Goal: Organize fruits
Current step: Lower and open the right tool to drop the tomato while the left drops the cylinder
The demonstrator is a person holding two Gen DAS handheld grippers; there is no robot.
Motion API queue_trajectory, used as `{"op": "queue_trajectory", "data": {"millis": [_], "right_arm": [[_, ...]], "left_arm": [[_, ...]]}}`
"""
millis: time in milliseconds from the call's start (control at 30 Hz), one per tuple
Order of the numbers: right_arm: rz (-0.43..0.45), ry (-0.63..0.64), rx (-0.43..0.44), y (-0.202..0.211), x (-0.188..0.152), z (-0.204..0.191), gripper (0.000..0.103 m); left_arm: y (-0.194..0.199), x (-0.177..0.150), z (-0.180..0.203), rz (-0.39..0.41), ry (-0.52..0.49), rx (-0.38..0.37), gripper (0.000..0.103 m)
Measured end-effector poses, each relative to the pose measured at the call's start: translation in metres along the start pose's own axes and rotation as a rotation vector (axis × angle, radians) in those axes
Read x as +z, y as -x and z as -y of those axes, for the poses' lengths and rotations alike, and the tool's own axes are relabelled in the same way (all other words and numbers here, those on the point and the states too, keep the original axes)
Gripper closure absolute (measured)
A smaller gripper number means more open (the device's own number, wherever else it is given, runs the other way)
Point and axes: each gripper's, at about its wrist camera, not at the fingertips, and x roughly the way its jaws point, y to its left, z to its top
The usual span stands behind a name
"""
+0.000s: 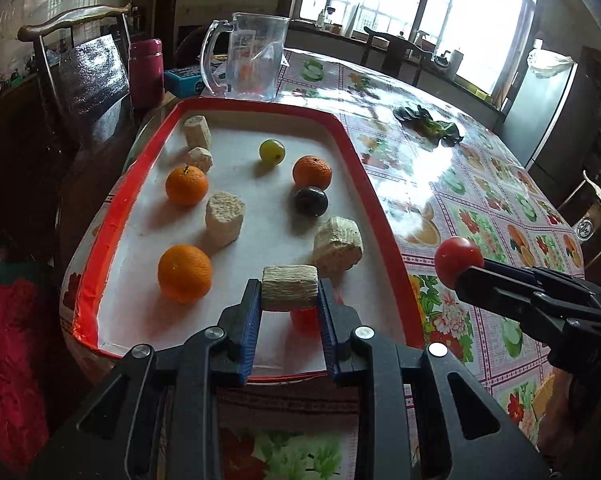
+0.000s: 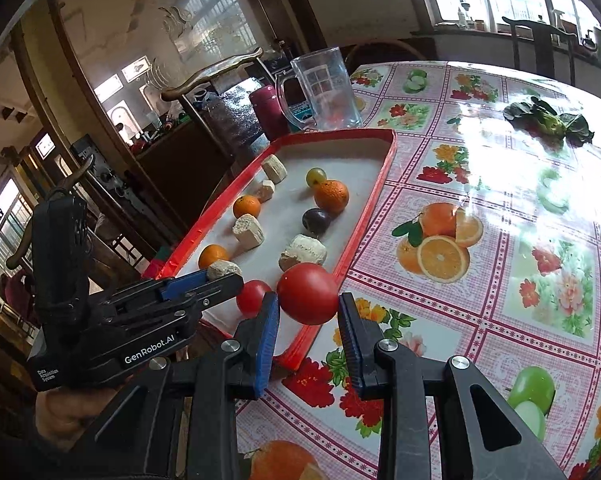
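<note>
— Beige and fibrous, what does the left gripper clamp?

— A short cylindrical chunk, pinched between both pads above the near end of the red-rimmed tray; its long axis runs side to side, flat ends against the pads.

— And to the right?

— The right gripper holds a red tomato, round with no clear long axis, over the tray's near right rim. A second tomato lies in the tray, just left of it.

Red-rimmed white tray, fruit-patterned pink tablecloth, orange oranges.
</note>
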Motion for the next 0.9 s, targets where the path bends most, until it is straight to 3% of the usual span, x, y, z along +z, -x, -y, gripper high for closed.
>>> {"op": "queue_trajectory", "data": {"millis": [367,900], "right_arm": [[-0.03,0.035,0.013,-0.02,0.004,-0.016,0.073],[-0.091,0.09,-0.008,-0.05,0.001,-0.025,0.073]], "left_arm": [[0.005,-0.003,-0.027,-0.001,0.049,0.013,0.078],[0.001,-0.007,-0.034,-0.023,0.057,0.003,0.078]]}}
